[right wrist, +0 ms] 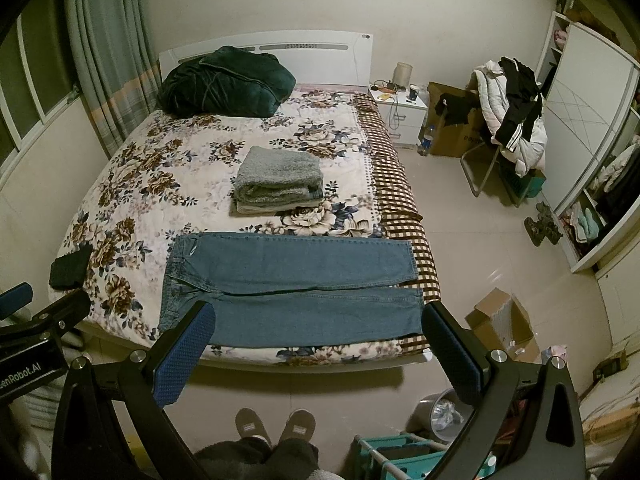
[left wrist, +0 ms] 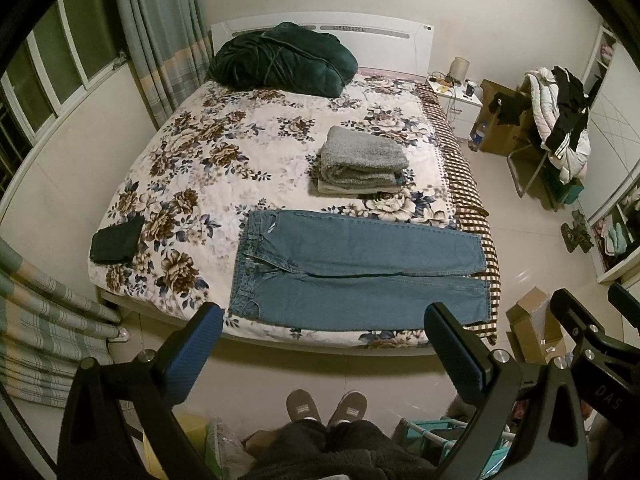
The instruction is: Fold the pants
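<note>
A pair of blue denim jeans point(left wrist: 356, 272) lies flat across the near end of the bed with the floral quilt point(left wrist: 208, 148), waistband toward the left, both legs stretched side by side toward the right edge, where the cuffs reach a brown-and-white checked sheet point(left wrist: 472, 216). The left gripper point(left wrist: 324, 344) hangs above the bed's foot, its blue-padded jaws spread wide and empty, well short of the denim. The right gripper point(right wrist: 316, 340) is likewise wide open with nothing between its pads, framing the nearer leg from above without touching it.

Behind the jeans sits a folded grey fleecy blanket point(left wrist: 362, 160) on top of what seems to be a paler folded cloth. A small dark folded garment point(left wrist: 116, 240) rests near the left corner of the bed, and a dark green bundled quilt point(left wrist: 280, 60) is heaped against the white headboard point(left wrist: 384, 36). The person's grey slippers point(left wrist: 326, 408) stand on the tiled floor below the grippers. A cardboard box point(right wrist: 502, 324) lies open on the floor to the right.
</note>
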Motion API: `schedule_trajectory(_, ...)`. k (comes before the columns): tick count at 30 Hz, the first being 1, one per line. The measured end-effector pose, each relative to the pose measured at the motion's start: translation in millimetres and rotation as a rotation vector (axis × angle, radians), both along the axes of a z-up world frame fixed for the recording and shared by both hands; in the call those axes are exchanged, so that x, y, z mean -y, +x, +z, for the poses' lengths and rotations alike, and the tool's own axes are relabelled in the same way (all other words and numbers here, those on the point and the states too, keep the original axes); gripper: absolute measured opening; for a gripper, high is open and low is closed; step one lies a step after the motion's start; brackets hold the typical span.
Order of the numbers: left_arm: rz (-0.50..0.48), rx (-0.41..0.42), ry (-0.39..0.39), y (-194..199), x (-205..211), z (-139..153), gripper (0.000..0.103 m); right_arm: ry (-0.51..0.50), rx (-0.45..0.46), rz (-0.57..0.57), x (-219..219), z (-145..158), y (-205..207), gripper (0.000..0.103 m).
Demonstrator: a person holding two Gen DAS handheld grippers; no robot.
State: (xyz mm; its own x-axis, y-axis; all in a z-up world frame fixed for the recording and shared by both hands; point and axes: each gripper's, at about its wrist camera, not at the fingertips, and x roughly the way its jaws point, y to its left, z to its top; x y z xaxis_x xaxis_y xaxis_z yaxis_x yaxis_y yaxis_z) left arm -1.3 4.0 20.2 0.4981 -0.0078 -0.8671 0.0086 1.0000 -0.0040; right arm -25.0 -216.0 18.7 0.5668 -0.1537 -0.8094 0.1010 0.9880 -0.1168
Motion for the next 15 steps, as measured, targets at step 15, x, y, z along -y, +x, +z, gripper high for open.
schedule_trajectory(15,0.000,-0.002,0.000,-1.8,-0.8,1.7,0.103,0.016,-0.024,0.009,-0.6,2.8,4.4,0.103)
